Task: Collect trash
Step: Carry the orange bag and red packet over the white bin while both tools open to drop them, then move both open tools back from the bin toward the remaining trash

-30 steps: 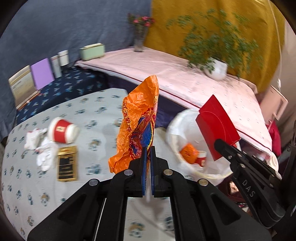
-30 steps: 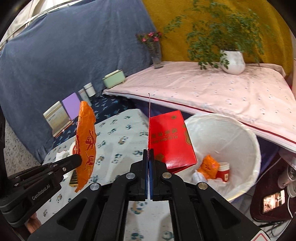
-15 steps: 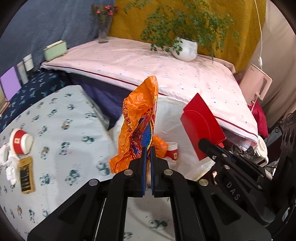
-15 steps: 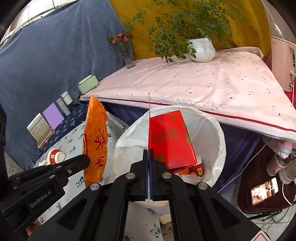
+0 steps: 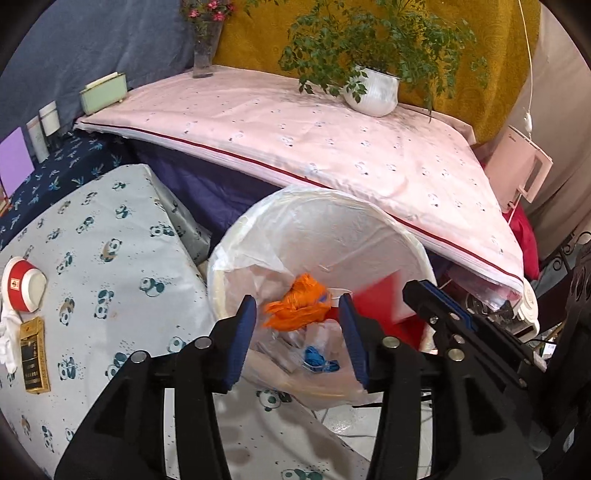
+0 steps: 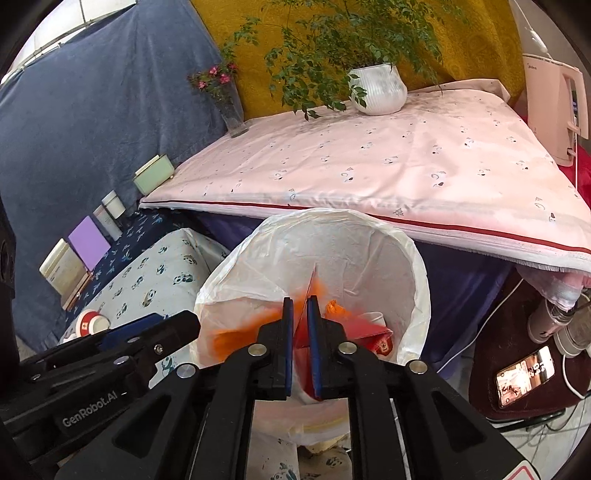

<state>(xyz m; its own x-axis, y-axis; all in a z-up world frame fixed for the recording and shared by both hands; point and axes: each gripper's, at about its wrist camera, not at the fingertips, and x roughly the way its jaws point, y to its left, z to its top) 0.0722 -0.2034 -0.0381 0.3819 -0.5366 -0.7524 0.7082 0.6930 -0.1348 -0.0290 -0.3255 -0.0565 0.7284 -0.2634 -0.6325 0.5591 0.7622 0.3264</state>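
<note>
Now both tongs opening — wrapper [image 5: 295, 308] bin-bound

A mustard curtain [image 6: 461, 33] and a blue drape [image 6: 92, 110] hang behind a pink-sheeted table [image 6: 369, 158] bearing a potted plant [image 6: 376, 88] and flower vase [image 6: 231, 107]

left gripper [image 5: 299, 332] fingers opening | right gripper [image 6: 301, 347] fingers opening, seemingly narrow gap
</note>
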